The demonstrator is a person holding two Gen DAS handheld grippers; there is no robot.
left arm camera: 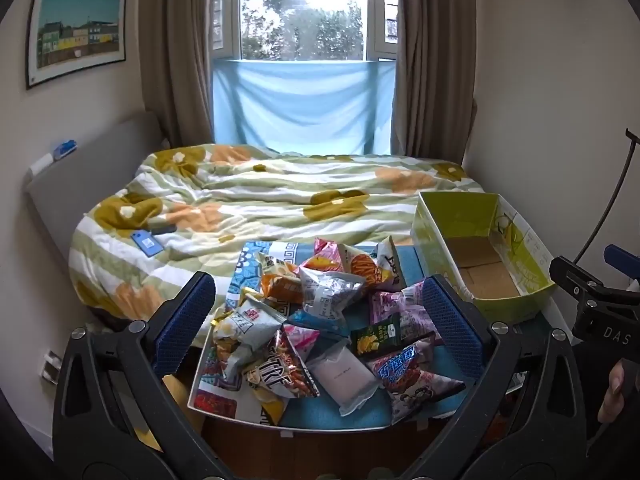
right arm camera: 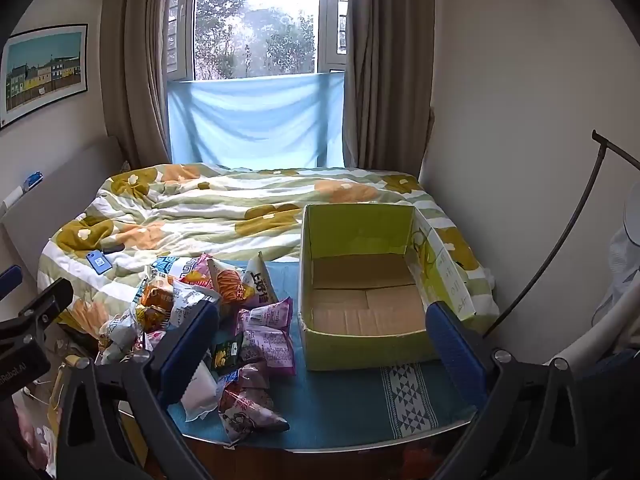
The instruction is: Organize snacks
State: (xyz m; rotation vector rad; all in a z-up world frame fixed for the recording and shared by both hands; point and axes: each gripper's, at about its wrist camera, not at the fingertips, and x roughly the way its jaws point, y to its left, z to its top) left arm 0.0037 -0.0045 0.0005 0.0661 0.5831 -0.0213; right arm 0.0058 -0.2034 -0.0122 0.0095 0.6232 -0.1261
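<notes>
Beyond both pairs of fingers lies the bed (left arm camera: 248, 196) with its flowered quilt. The counter (right arm camera: 352, 412), under a blue cloth, carries the green cardboard box (right arm camera: 360, 344), which sits ahead between the right gripper (right arm camera: 324, 344) fingers, spread wide and holding nothing. The snack packets (left arm camera: 320, 320) are heaped between the left gripper (left arm camera: 320, 316) fingers, likewise wide apart and gripping nothing, left of the box.

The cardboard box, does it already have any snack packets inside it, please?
No, the cardboard box shows only its bare brown floor.
</notes>
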